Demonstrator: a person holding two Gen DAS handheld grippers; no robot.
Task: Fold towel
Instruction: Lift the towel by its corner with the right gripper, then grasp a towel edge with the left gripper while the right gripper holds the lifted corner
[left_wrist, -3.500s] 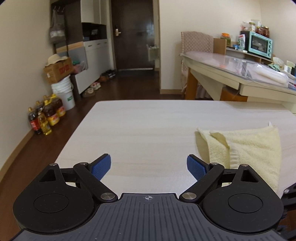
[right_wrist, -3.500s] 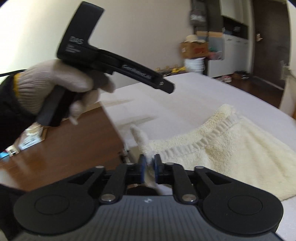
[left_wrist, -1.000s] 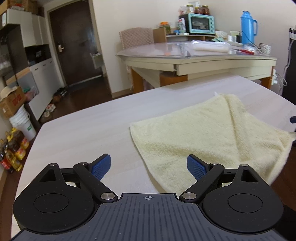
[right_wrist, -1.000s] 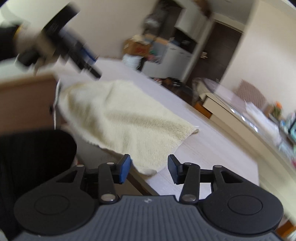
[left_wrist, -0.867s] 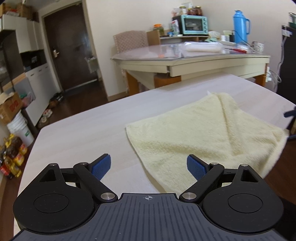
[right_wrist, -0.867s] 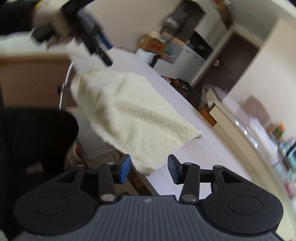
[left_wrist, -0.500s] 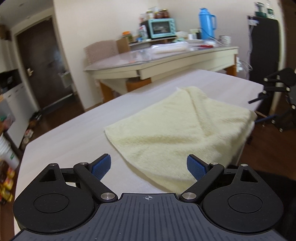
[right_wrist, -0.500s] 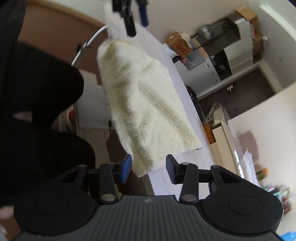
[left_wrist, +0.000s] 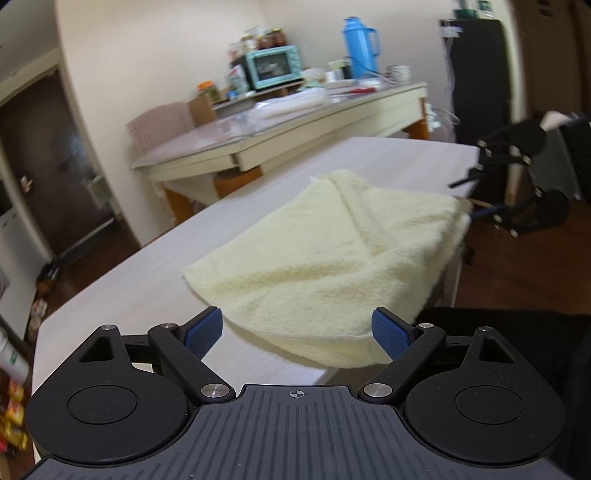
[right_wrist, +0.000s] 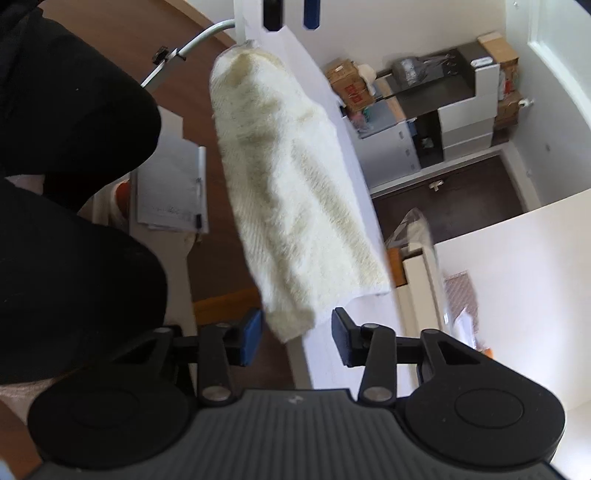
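Pale wood-grain worktop (left_wrist: 140, 266) carries the job, with a cluttered kitchen table behind. Left hand-held gripper (left_wrist: 297, 334): jaws spread wide, gripping nothing, the near corner of the towel (left_wrist: 325, 258) lying between its pads. Right hand-held gripper (right_wrist: 297, 334): jaws closing, the towel's drooping far corner between the pads but not yet pinched. Folded once, the towel lies on the worktop with its edge overhanging. Expect soft, light, limp terry that sags when lifted; take hold at the hemmed corners, through both layers.

place: home | cues: toaster oven (left_wrist: 272, 67), thermos (left_wrist: 357, 41), entry door (right_wrist: 448, 199)
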